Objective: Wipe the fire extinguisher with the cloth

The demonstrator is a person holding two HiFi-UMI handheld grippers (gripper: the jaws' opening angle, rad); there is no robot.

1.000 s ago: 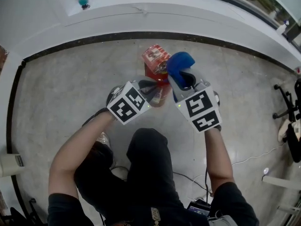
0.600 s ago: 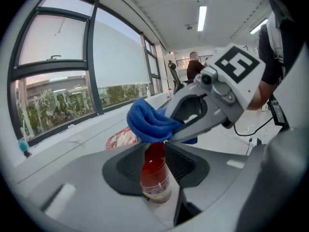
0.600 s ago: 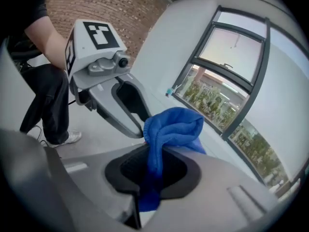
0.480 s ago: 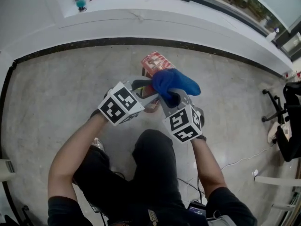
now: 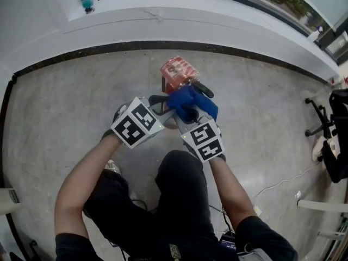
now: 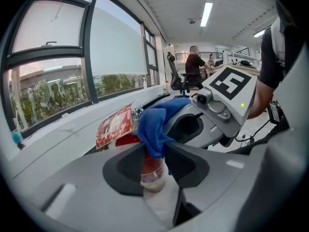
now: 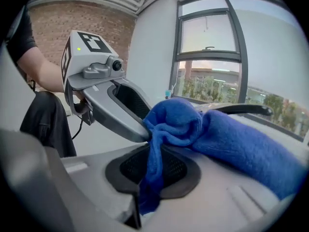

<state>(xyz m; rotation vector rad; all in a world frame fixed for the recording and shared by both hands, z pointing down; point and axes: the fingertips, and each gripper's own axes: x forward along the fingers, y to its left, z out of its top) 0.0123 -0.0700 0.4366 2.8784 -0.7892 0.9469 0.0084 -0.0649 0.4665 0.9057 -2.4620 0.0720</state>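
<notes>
A small red fire extinguisher (image 5: 175,84) stands on the floor in front of my knees, with a red-and-white tag (image 5: 177,68) at its top. My left gripper (image 5: 163,106) reaches in from the left. Its jaws have just been closing, and the extinguisher's body (image 6: 153,174) sits between the pads, touched on both sides. My right gripper (image 5: 182,113) is shut on a blue cloth (image 5: 190,99). In the right gripper view the cloth (image 7: 231,139) is pinched at the jaws (image 7: 149,170) and bunched over the black lever (image 7: 244,110). It also hangs over the extinguisher in the left gripper view (image 6: 154,124).
A white sill (image 5: 163,18) runs along the back wall and a cup of teal liquid (image 5: 87,3) stands on it. An office chair (image 5: 326,126) and a floor cable (image 5: 277,186) are at the right. My black-trousered knee (image 5: 182,173) is just behind the grippers.
The right gripper has come down and to the left with the cloth, from beside the extinguisher's top onto it, close to the left gripper. The left gripper has stayed in place.
</notes>
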